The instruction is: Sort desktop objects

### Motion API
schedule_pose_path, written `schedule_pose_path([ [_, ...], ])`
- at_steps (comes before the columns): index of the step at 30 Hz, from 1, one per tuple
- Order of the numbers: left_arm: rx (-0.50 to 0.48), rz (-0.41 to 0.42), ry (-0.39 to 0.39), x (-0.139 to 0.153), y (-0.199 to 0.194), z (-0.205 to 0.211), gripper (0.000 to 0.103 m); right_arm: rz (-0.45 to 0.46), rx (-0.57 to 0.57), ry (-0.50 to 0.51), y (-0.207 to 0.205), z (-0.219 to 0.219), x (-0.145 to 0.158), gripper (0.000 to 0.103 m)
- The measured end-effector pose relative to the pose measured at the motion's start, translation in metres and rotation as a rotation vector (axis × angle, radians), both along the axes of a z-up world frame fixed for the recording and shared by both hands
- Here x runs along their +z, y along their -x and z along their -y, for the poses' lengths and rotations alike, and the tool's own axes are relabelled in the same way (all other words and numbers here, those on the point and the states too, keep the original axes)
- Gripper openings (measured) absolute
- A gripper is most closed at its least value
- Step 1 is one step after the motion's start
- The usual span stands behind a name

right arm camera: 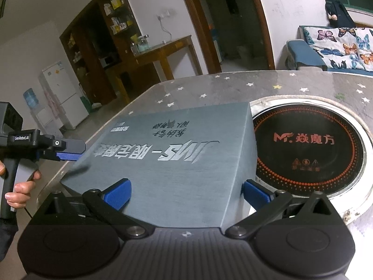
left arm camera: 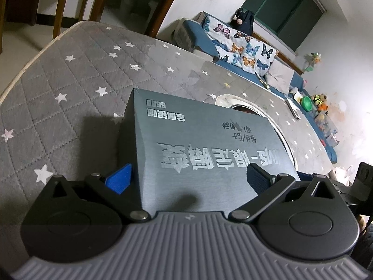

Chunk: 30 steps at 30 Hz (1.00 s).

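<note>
My left claw and right claw each pinch the grey box, the cooktop just beyond.

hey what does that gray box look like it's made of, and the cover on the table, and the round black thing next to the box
Gray box: likely cardboard with a matte, brushed-metal-look print; crisp folded edges and silver lettering.
Table cover: quilted fabric, soft and matte; stitched diamond pattern, printed stars and pale piped edging.
Round black cooktop: probably smooth glass or ceramic, slightly glossy, with red printed dots and lettering, set in a pale ring whose material is unclear.
</note>
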<state>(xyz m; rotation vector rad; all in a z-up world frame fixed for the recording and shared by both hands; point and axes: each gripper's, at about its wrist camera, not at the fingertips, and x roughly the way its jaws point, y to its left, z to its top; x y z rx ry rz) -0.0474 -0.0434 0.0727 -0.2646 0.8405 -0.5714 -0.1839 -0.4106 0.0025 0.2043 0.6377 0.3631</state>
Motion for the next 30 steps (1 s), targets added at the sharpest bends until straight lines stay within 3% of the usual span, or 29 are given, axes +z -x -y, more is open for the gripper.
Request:
schedule_pose_path([
  [12,0.01,0.051,-0.058,0.005,0.025,0.002,0.103,0.0,-0.007,0.014,0.008,0.0,-0.011,0.103],
  [22,0.05,0.077,-0.111,0.005,0.052,-0.004,0.103,-0.002,-0.042,0.026,0.026,0.0,-0.002,0.103],
  [30,0.071,0.11,-0.175,0.005,0.07,-0.004,0.103,0.006,-0.123,0.046,0.04,0.018,-0.005,0.103],
])
